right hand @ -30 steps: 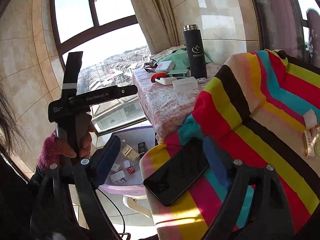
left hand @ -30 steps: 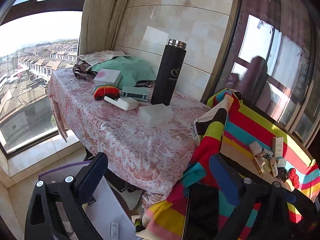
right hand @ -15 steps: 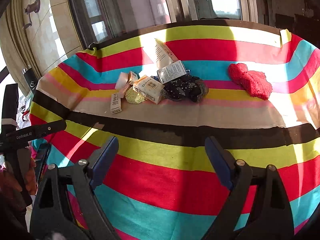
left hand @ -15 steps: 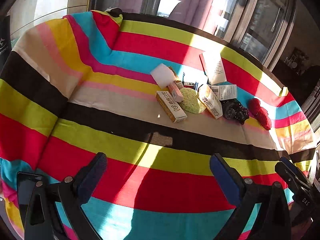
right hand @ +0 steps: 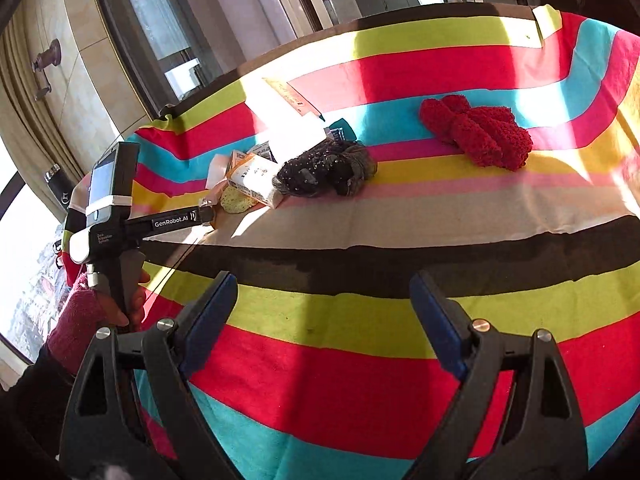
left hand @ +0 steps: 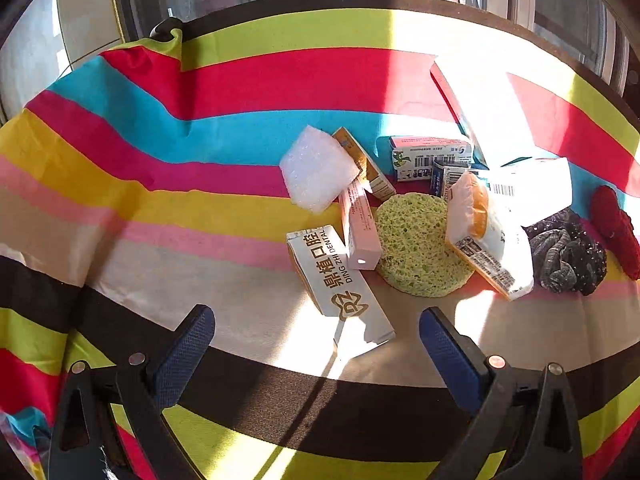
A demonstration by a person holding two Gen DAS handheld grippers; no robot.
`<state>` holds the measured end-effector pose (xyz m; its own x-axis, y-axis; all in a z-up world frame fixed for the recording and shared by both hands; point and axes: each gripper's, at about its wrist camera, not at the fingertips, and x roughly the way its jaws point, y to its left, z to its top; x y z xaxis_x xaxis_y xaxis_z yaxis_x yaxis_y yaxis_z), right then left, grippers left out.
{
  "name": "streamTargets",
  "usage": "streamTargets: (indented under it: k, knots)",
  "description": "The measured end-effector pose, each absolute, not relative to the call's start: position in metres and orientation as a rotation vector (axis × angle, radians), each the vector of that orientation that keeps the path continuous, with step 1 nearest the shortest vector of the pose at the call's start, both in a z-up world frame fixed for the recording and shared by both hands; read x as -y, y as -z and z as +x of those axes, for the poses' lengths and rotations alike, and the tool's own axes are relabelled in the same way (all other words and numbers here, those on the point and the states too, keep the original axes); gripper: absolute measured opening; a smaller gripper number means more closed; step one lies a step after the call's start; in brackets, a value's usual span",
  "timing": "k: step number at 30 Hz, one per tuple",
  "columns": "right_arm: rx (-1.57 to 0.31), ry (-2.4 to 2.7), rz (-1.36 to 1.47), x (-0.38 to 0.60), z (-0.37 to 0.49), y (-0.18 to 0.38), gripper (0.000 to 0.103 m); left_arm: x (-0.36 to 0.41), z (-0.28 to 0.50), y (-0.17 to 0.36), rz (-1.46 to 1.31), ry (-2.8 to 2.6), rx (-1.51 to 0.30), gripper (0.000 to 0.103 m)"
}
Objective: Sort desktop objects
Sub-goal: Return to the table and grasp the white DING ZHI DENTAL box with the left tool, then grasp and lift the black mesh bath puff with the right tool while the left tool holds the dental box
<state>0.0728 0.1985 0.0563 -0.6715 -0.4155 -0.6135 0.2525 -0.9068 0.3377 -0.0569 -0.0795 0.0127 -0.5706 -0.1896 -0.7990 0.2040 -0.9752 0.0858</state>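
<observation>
A pile of small things lies on the striped tablecloth [left hand: 160, 200]. In the left wrist view, a white dental box [left hand: 340, 284] is nearest, then a pink box [left hand: 360, 224], a green round sponge [left hand: 416, 244], a white foam pad [left hand: 316, 168], several cartons, a dark scrunchie [left hand: 568, 256] and a red fuzzy item [left hand: 616, 228]. My left gripper [left hand: 316, 344] is open and empty just short of the dental box. My right gripper [right hand: 324, 312] is open and empty, well short of the scrunchie [right hand: 328, 168] and the red fuzzy item [right hand: 476, 132].
The hand-held left gripper body [right hand: 116, 220] and the person's hand [right hand: 100, 304] show at the left of the right wrist view. Windows [right hand: 168, 32] and a tiled wall stand behind the table. A dark flask [right hand: 60, 188] stands far left.
Both cameras swung from the side table and phone to the striped table. The left gripper has come much closer to the pile; the right has moved closer too.
</observation>
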Motion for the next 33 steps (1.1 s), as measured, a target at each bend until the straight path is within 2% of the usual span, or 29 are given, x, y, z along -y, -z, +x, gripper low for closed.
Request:
streamTargets:
  k: [1,3,4,5,6,10,19,21,22,24,25,28,29,33]
  knots:
    - [0.309,2.56,1.025,-0.199,0.072,-0.056,0.089,0.084,-0.062,-0.01,1.328,2.594,-0.038,0.102]
    - [0.278,2.567,1.044,-0.198,0.069,-0.054,0.089,0.094,-0.068,-0.003,1.336,2.573,-0.059,0.088]
    - [0.263,2.569,1.054,-0.197,0.065,-0.053,0.089,0.099,-0.066,-0.005,1.316,2.611,-0.103,0.072]
    - [0.252,2.567,1.071,-0.195,0.062,-0.052,0.089,0.104,-0.064,-0.008,1.305,2.623,-0.126,0.045]
    - [0.243,2.561,1.087,-0.193,0.058,-0.051,0.089,0.107,-0.062,-0.01,1.302,2.618,-0.124,0.031]
    - [0.277,2.48,1.111,-0.176,0.029,-0.045,0.089,0.115,-0.041,-0.014,1.278,2.648,-0.144,0.031]
    - [0.665,2.434,1.197,-0.156,-0.072,-0.03,0.09,0.128,-0.017,-0.023,1.271,2.673,-0.149,0.033]
    - [0.695,2.437,1.213,-0.151,-0.087,-0.023,0.091,0.13,-0.014,-0.024,1.271,2.682,-0.158,0.036]
    - [0.648,2.48,1.209,-0.148,-0.089,-0.024,0.092,0.126,-0.011,-0.027,1.27,2.686,-0.164,0.037]
    - [0.546,2.555,1.241,-0.142,-0.085,-0.026,0.058,0.128,-0.007,-0.029,1.269,2.691,-0.181,0.037]
    - [0.565,2.544,1.234,-0.144,-0.081,-0.024,0.033,0.13,-0.005,-0.03,1.268,2.692,-0.186,0.037]
    - [0.524,2.549,1.205,-0.149,-0.056,-0.021,0.025,0.133,-0.002,-0.033,1.265,2.692,-0.196,0.034]
    - [0.516,2.547,1.192,-0.152,-0.046,-0.023,0.024,0.135,0.001,-0.033,1.261,2.688,-0.202,0.031]
    - [0.437,2.525,1.167,-0.162,0.0,-0.031,0.024,0.14,0.009,-0.033,1.252,2.706,-0.266,0.031]
